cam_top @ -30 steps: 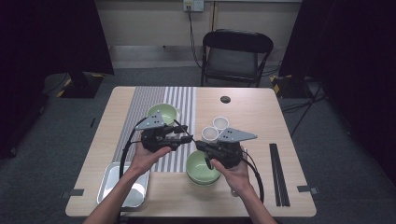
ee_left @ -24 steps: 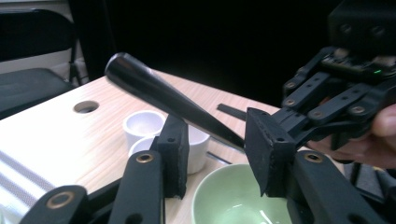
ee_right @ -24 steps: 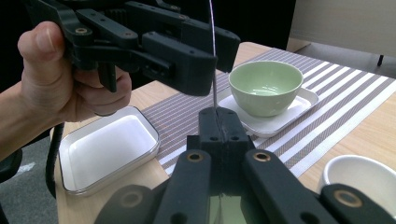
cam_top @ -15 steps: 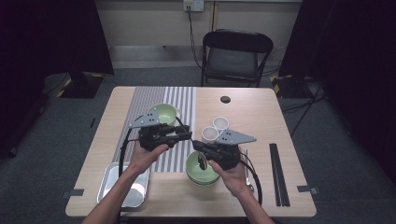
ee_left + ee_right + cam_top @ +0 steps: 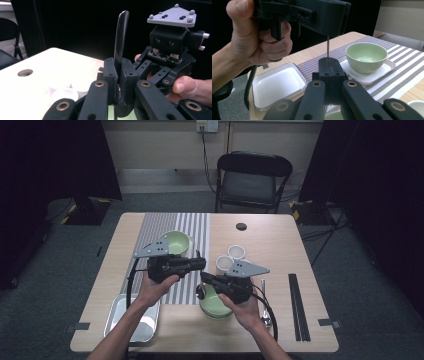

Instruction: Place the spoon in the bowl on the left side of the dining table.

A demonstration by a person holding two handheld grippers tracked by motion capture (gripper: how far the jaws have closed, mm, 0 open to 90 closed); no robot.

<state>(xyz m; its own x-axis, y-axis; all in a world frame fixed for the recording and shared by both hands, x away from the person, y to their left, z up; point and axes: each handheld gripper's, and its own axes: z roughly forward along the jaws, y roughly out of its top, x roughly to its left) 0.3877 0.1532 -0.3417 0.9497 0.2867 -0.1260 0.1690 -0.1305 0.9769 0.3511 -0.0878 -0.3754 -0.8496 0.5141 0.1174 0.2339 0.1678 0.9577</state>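
Observation:
Over the middle of the table my two grippers meet tip to tip. A slim metal utensil point(image 5: 121, 35) stands upright between the jaws of my left gripper point(image 5: 121, 72), which have just been closing and now press on it. In the right gripper view the same utensil point(image 5: 328, 47) rises as a thin edge from my right gripper point(image 5: 329, 66), shut on its lower part, up into the left gripper point(image 5: 322, 15) held above. In the high view the left gripper point(image 5: 200, 264) sits just above and left of the right gripper point(image 5: 205, 277).
A green bowl point(image 5: 176, 242) sits on a white square plate on the striped mat. A second green bowl point(image 5: 215, 305) lies under the right hand. Two white cups point(image 5: 236, 252) stand beside it. A metal tray point(image 5: 131, 317) is front left, black chopsticks point(image 5: 298, 307) right, and a spoon point(image 5: 265, 315) nearby.
The left gripper's jaws have drawn together onto the utensil. Both hands stay almost where they were.

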